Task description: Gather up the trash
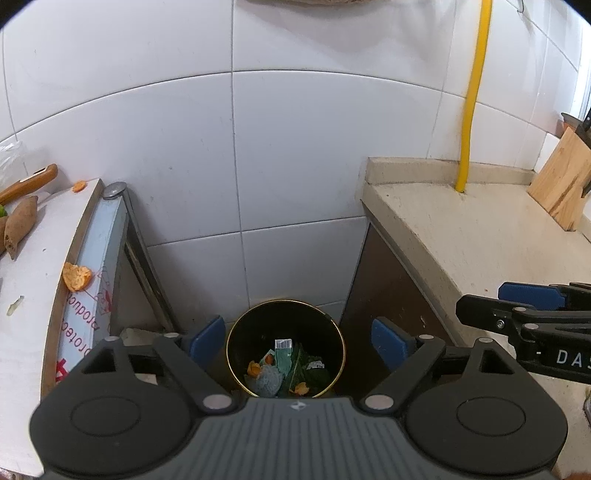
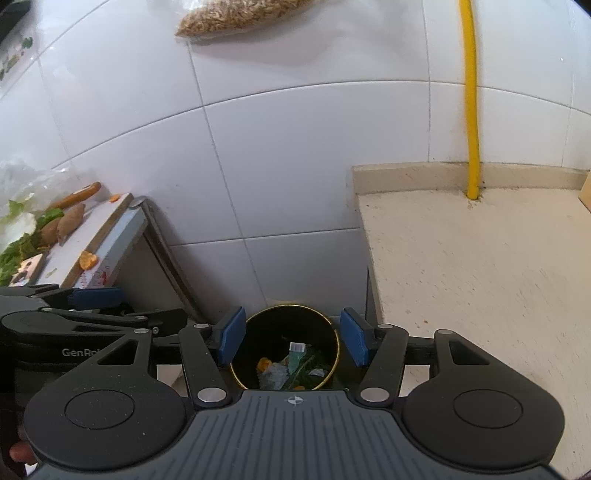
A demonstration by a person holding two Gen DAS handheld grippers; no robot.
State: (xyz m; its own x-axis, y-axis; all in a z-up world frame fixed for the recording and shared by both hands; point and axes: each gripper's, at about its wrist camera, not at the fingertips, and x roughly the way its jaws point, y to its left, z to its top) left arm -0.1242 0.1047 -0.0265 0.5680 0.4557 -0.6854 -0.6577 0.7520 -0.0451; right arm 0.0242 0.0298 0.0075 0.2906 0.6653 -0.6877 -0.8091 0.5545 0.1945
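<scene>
A black trash bin with a gold rim (image 1: 338, 341) stands on the floor between two counters, also in the right wrist view (image 2: 335, 343). It holds orange peel, leaves and packaging. My left gripper (image 1: 298, 341) is open and empty above the bin. My right gripper (image 2: 293, 341) is open and empty above the bin too. The right gripper shows at the right of the left wrist view (image 1: 517, 306). An orange peel (image 1: 76, 277) lies at the edge of the left table, also in the right wrist view (image 2: 88, 260). A smaller peel bit (image 1: 78, 186) lies further back.
The left white table (image 1: 33, 266) carries sweet potatoes (image 1: 20, 226), greens and a plastic bag. The beige counter (image 1: 480, 236) on the right holds a wooden knife block (image 1: 561, 184). A yellow pipe (image 1: 471, 110) runs down the tiled wall. A grain bag (image 2: 240, 14) hangs above.
</scene>
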